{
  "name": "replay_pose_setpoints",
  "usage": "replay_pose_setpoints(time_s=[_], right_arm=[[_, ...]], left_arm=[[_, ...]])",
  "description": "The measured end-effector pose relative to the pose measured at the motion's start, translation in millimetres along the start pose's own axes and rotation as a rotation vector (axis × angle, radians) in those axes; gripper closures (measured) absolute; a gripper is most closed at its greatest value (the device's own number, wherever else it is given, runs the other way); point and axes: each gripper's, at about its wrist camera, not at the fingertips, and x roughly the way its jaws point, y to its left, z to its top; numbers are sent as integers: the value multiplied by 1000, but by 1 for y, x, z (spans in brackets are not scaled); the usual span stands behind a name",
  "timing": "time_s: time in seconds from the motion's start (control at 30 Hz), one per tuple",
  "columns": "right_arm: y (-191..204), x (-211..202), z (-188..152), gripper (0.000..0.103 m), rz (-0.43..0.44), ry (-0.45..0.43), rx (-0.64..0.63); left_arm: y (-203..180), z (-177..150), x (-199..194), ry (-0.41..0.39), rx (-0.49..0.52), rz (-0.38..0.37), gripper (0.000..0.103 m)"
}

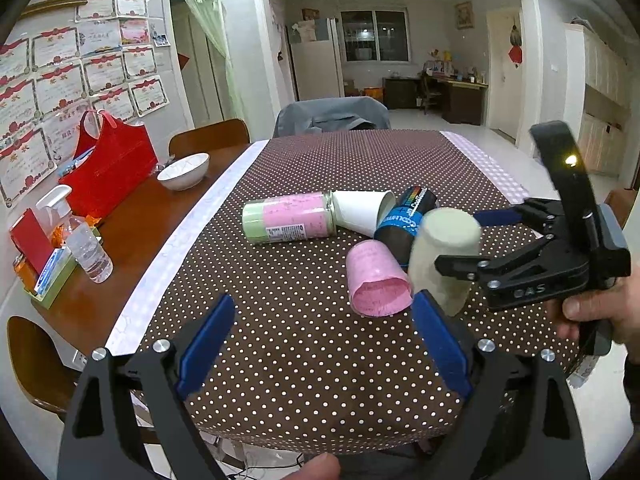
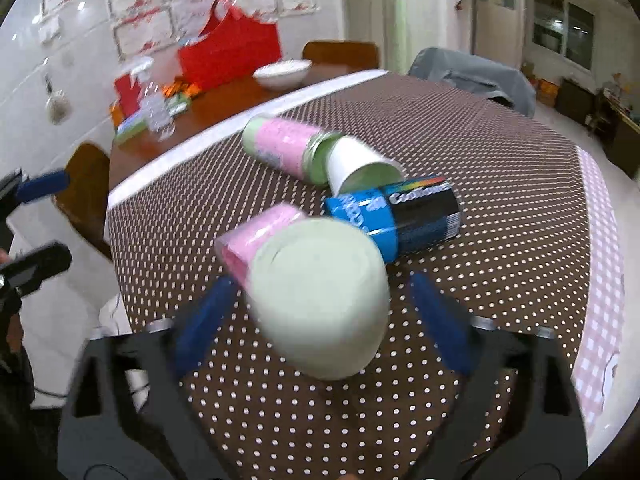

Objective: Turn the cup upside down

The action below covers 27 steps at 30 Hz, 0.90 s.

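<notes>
From the left wrist, the left gripper [image 1: 324,344] hangs wide open and empty; the green cup [image 1: 444,258] stands at its 1 o'clock, base up and tilted, clamped across its middle by the right gripper [image 1: 448,262] coming in from 3 o'clock

From the right wrist, the cup's base fills the gap between the blue fingers [image 2: 436,320], its long axis pointing toward 11 o'clock; the pink cup [image 2: 256,236] lies just behind

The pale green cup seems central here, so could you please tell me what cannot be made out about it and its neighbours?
- Pale green cup: the right gripper covers its side in the left wrist view, and the right wrist view is motion-blurred, so contact is uncertain.
- Pink cup: partly hidden behind the green cup in the right wrist view.
- Blue-and-black can: label partly blocked in the left wrist view.
</notes>
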Motion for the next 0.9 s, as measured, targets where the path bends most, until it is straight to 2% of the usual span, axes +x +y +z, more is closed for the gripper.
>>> replay_pose_setpoints(time_s=[0.37, 0.73, 0.9], right_arm=[[-3, -70, -11, 6, -50, -243, 204], [15, -106, -21, 6, -50, -325, 271], [21, -117, -26, 6, -80, -353, 297]], left_arm=[[-13, 12, -23, -64, -9, 16, 14], [-31, 23, -48, -131, -7, 34, 14], [-35, 25, -57, -153, -6, 42, 14]])
